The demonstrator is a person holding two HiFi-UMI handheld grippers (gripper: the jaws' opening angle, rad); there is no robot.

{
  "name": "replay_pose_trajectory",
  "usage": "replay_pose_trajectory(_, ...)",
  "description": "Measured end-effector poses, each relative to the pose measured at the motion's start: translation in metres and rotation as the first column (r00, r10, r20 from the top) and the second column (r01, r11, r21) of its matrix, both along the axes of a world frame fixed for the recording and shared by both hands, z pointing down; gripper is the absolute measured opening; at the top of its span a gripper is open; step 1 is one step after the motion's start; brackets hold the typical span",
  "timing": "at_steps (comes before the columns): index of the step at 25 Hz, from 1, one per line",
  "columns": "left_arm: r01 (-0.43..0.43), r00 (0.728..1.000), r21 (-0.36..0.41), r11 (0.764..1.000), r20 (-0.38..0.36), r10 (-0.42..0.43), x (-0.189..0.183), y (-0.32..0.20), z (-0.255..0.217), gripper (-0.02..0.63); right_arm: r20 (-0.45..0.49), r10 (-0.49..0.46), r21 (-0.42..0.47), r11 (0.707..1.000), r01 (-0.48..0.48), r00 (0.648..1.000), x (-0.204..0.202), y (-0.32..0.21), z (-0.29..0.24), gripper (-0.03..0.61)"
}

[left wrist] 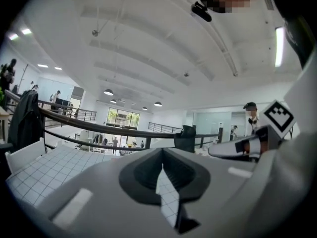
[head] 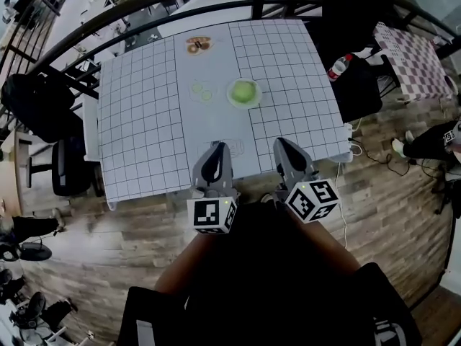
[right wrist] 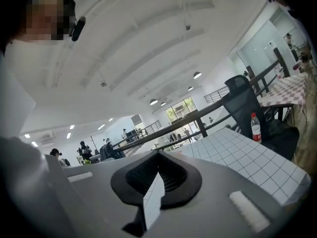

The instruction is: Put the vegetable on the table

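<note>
your left tool (head: 215,150) and right tool (head: 283,147) are both pressed together and empty, well short of the green vegetable (head: 245,91). it sits on a plate (head: 258,95) on the table (head: 144,121). if you reach in without spreading them, you'll likely shove the vegetable aside.

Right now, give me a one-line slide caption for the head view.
Left gripper and right gripper hover, jaws together and empty, at the near edge of the gridded table; green vegetable beyond.
</note>
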State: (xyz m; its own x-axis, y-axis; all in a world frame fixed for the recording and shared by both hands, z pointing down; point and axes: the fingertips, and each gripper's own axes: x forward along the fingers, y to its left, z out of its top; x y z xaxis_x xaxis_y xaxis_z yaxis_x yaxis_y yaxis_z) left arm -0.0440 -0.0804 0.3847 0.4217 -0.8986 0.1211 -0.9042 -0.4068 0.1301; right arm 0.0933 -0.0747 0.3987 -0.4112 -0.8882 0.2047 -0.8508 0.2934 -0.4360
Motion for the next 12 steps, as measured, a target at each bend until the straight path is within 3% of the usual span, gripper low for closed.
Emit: replay_pose_trajectory(12, -0.065, 0.996, 0.101, 0.993, 0.069, 0.058, 0.034, 0.003, -0.020, 0.008, -0.183, 0.007, 0.165, 0.986, 0.024, 0.983, 0.004, 0.002, -0.031, -0.002)
